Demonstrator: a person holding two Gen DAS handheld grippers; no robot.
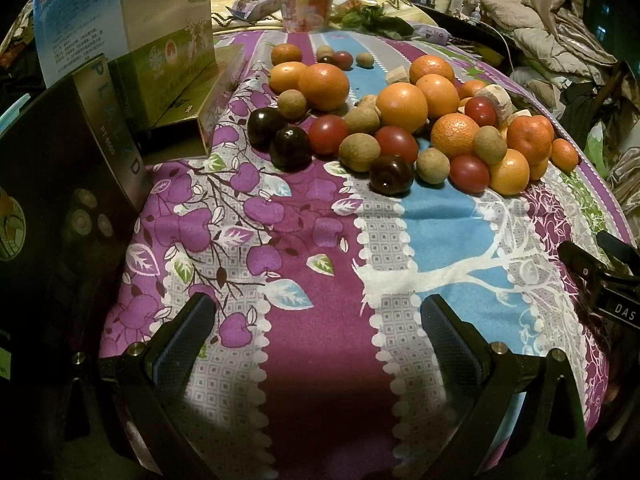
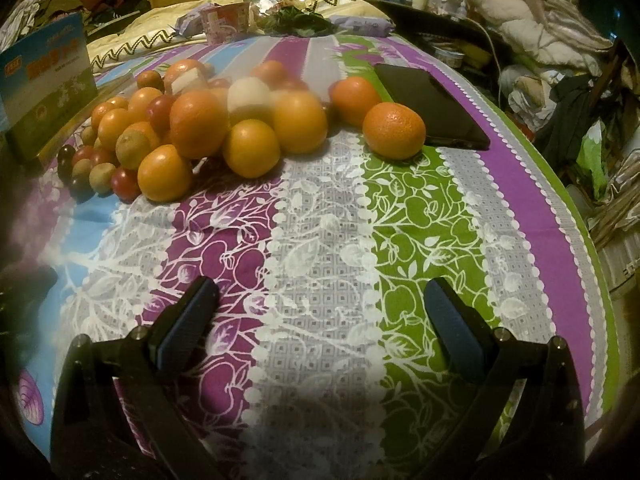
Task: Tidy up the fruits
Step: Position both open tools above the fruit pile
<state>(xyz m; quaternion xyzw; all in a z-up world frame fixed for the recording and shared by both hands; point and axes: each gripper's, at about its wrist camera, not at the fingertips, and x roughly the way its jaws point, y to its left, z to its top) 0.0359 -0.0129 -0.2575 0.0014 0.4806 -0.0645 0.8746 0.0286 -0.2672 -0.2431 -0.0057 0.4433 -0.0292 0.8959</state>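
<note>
Both grippers hover low over the striped floral bedsheet (image 1: 320,240): left gripper (image 1: 316,320) spread wide and empty, right gripper (image 2: 320,304) likewise. Ahead lies the mixed pile of orange, red and brown fruits (image 1: 400,128), with one round orange tangerine (image 2: 394,131) apart beside a flat black phone (image 2: 430,104).

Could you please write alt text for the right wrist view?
The open right tool hovers empty over a patterned bedsheet. Ahead lies a pile of oranges mixed with small fruit, one orange apart beside a black phone.
</note>
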